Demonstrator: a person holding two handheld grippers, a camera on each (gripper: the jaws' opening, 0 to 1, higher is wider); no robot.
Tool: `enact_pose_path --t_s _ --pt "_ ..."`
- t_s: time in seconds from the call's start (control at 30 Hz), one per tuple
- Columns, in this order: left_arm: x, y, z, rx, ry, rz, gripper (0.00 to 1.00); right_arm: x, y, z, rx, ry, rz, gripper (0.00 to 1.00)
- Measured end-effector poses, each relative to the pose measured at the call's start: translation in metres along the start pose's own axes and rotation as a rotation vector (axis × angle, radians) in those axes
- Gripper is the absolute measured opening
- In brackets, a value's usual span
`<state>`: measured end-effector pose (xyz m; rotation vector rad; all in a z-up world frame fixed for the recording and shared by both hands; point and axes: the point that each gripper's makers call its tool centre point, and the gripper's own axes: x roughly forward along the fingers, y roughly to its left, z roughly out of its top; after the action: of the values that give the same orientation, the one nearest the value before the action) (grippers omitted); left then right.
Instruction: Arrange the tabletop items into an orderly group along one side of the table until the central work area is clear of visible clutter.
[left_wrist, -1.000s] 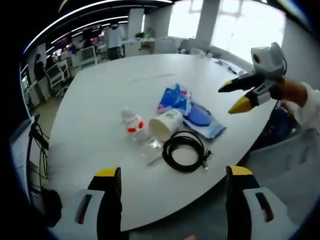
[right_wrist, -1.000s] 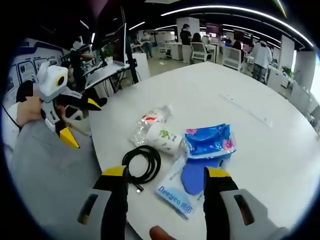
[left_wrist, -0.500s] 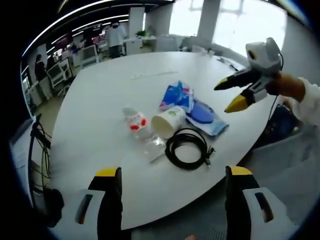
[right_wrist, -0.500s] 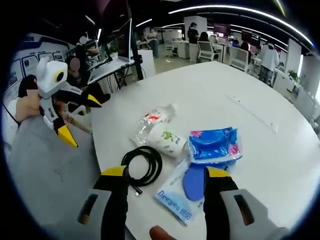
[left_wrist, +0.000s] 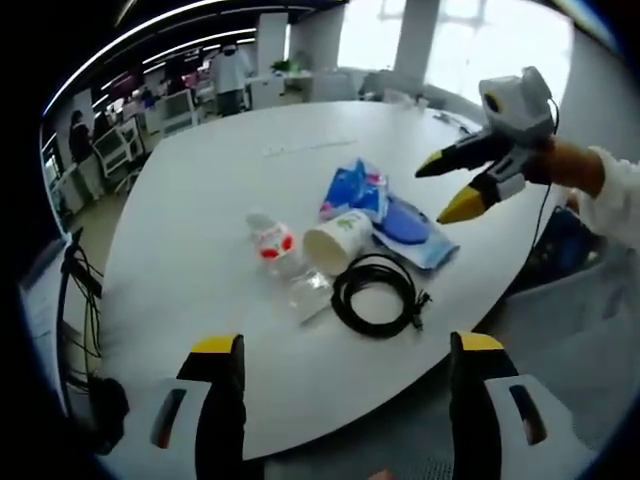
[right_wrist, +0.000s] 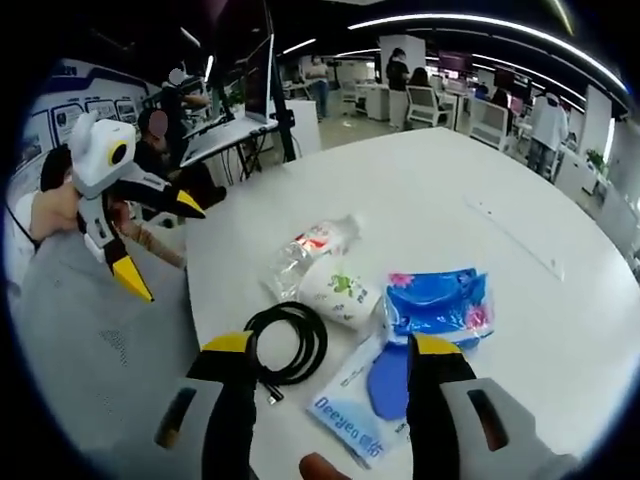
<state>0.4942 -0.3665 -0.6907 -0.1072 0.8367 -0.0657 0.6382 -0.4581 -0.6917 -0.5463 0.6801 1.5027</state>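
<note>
Clutter sits bunched near table (left_wrist: 200, 200) edge: cable (right_wrist: 285, 345), cup (right_wrist: 338, 290), bottle (right_wrist: 305, 250), blue packs (right_wrist: 440, 305). Right gripper (right_wrist: 330, 350) nearer, directly over packs, jaws wide, empty. Left gripper (left_wrist: 340, 350) off the edge, open, empty.

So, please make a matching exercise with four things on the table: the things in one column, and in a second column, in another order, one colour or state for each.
Things:
1. cable
2. plastic bottle
3. paper cup
4. wipes pack

Colour or state:
A. clear, with a red label, lying on its side
B. flat pack with a blue oval lid
C. black, wound into a coil
D. white with a green print, lying on its side

Right pairs: 1-C, 2-A, 3-D, 4-B
</note>
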Motion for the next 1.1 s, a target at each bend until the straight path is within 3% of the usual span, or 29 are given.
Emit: enact_pose_path --t_s 0.2,0.53,1.1 --pt "0.0 0.001 0.001 -0.032 -0.017 -0.007 0.8 0.008 -0.003 0.004 -0.089 0.008 0.008 0.58" --pt "-0.002 0.005 0.002 -0.05 -0.031 0.006 0.79 0.02 -0.01 0.013 -0.146 0.02 0.038 0.58" --pt "-0.005 0.005 0.012 -0.084 -0.096 -0.015 0.8 0.048 -0.01 0.023 -0.357 0.08 0.115 0.56"
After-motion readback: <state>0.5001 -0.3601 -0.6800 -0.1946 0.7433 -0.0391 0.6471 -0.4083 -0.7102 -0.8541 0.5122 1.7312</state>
